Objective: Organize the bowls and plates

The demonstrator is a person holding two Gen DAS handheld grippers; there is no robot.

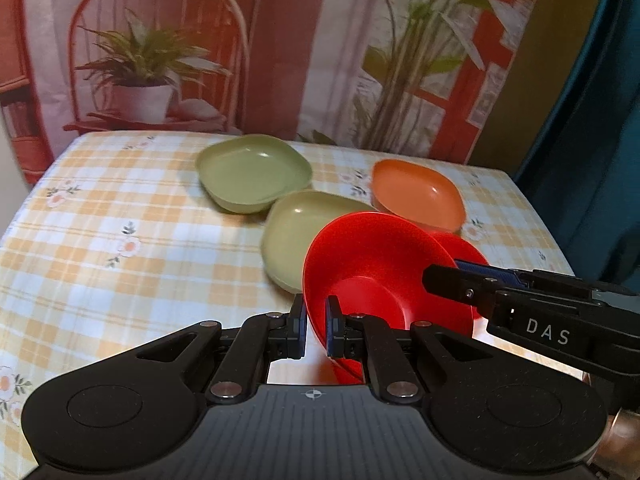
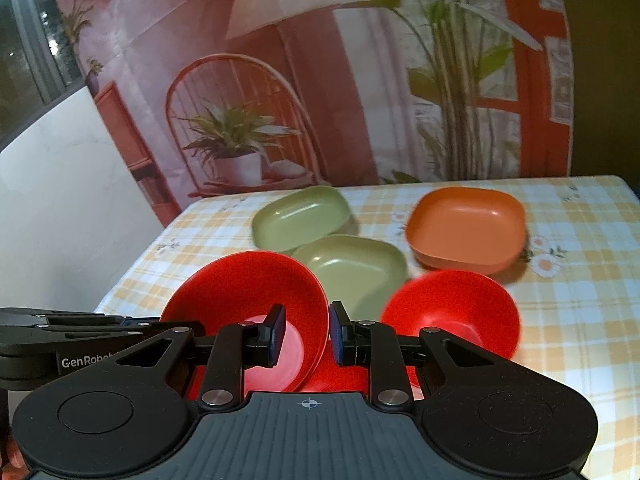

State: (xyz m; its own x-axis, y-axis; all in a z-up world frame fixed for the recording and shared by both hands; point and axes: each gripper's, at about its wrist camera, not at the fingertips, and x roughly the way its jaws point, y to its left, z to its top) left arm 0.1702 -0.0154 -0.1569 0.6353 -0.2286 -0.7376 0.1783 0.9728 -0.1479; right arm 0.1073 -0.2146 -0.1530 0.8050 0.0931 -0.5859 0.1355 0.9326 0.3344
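My left gripper [image 1: 316, 330] is shut on the rim of a red bowl [image 1: 372, 276], held tilted above the table. My right gripper [image 2: 307, 334] also straddles that red bowl's rim [image 2: 248, 284] on its other side, with a narrow gap showing, and reaches in from the right in the left wrist view [image 1: 444, 280]. A second red bowl [image 2: 452, 312] sits just right of it. Two green square plates [image 2: 302, 216] [image 2: 352, 270] and an orange square plate [image 2: 466, 228] lie farther back on the table.
The table wears a yellow checked cloth with flowers [image 1: 120, 240]. A printed backdrop of a chair and plants [image 1: 160, 40] hangs behind it. A white wall [image 2: 60, 200] is at the left, a teal curtain [image 1: 600, 120] at the right.
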